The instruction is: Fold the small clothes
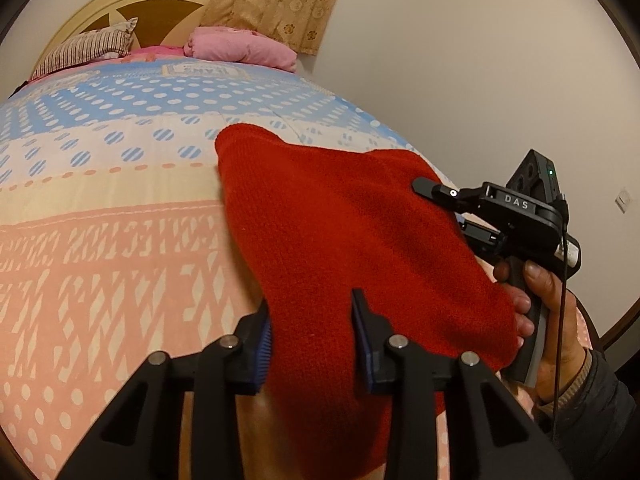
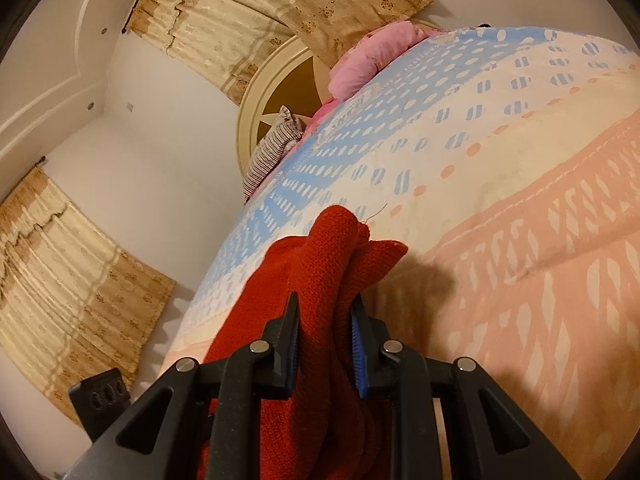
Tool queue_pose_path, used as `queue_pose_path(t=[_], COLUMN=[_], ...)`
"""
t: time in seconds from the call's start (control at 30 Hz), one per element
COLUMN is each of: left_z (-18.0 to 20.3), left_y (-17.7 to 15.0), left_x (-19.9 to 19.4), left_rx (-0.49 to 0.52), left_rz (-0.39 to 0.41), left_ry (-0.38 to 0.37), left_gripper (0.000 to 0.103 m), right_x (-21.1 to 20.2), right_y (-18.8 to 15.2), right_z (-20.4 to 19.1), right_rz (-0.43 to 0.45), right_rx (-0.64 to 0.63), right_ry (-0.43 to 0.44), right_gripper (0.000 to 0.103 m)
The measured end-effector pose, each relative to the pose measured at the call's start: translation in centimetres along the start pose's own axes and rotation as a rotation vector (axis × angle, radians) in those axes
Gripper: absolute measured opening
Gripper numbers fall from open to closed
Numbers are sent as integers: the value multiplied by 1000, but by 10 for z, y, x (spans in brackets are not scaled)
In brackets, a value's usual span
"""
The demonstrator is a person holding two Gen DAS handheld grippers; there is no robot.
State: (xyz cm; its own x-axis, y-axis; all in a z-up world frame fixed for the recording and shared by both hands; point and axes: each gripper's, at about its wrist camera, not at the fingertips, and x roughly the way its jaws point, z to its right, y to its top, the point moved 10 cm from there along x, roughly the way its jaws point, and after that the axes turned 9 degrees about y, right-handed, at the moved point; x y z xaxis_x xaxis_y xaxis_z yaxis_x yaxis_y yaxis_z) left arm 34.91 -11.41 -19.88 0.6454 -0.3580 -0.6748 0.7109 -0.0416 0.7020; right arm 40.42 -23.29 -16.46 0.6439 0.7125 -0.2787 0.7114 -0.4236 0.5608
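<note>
A red knit garment (image 1: 340, 232) hangs lifted above the patterned quilt (image 1: 120, 220), stretched between both grippers. My left gripper (image 1: 312, 304) is shut on its near edge, and the cloth fills the gap between the blue pads. At the right of the left wrist view a hand (image 1: 556, 312) holds my right gripper (image 1: 440, 204), whose black finger lies over the garment's far corner. In the right wrist view the right gripper (image 2: 326, 308) is shut on a bunched fold of the red garment (image 2: 324, 252), which pokes out past the fingertips above the quilt (image 2: 520, 200).
The bed carries a pink pillow (image 1: 240, 46) and a striped pillow (image 1: 86, 50) against a cream headboard (image 1: 160, 4). Beige flowered curtains (image 1: 272, 0) hang behind it. A plain wall (image 1: 480, 80) runs along the bed's right side. A black block of the other gripper (image 2: 102, 400) shows at lower left.
</note>
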Motion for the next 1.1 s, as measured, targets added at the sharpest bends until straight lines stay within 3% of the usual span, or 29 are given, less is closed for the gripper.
queue_pose_path(t=[0.33,1.1], left_z=[19,91], left_y=[-1,-13], left_x=[-24,-65], left_rx=[3,68], left_rz=[26,54], left_ry=[-45,-180], left_gripper=[35,35], right_x=[-26,-131], right_y=[-7,-21], right_z=[-15,-38], right_rz=[12,84], right_rx=[-1,-15], right_ry=[11,-10], right_gripper=[21,21])
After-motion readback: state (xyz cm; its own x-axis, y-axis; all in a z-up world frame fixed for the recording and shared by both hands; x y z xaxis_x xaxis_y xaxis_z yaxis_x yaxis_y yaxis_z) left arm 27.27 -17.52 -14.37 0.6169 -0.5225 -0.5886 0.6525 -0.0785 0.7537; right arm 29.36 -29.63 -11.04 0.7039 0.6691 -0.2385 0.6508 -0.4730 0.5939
